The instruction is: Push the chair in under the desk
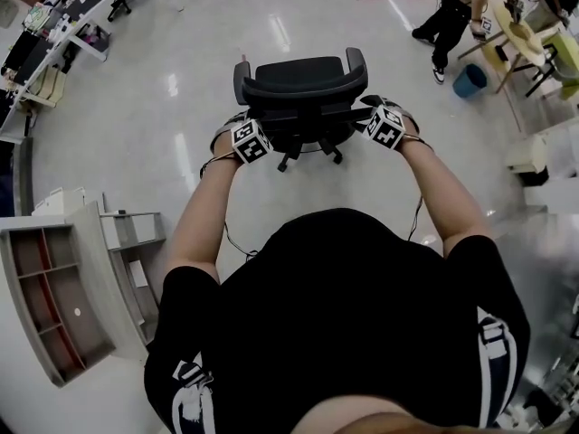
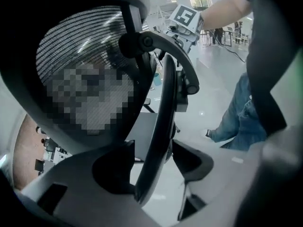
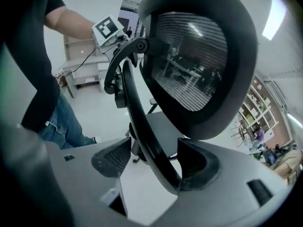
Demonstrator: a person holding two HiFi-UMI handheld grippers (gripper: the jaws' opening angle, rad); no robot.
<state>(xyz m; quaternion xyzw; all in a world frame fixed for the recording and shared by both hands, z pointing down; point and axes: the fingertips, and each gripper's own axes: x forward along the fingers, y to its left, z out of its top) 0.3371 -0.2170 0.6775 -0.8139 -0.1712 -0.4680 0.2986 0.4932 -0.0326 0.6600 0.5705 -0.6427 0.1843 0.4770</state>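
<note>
Glossy pale floor (image 1: pixel 181 80) of an open office. The left tongs (image 2: pixel 154 167) and right tongs (image 3: pixel 156 162) both gape, released, each straddling the curved black back frame (image 2: pixel 165 103) of the chair (image 1: pixel 303 89). The black, mesh-backed chair stands on open floor, well apart from the desk (image 1: pixel 63 21) at far left.

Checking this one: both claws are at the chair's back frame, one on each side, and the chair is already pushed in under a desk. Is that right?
Not quite. The chair is not under a desk: the head view shows it standing out on the open floor. The rest holds: the left claw and the right claw are at its back frame, one on each side.
</note>
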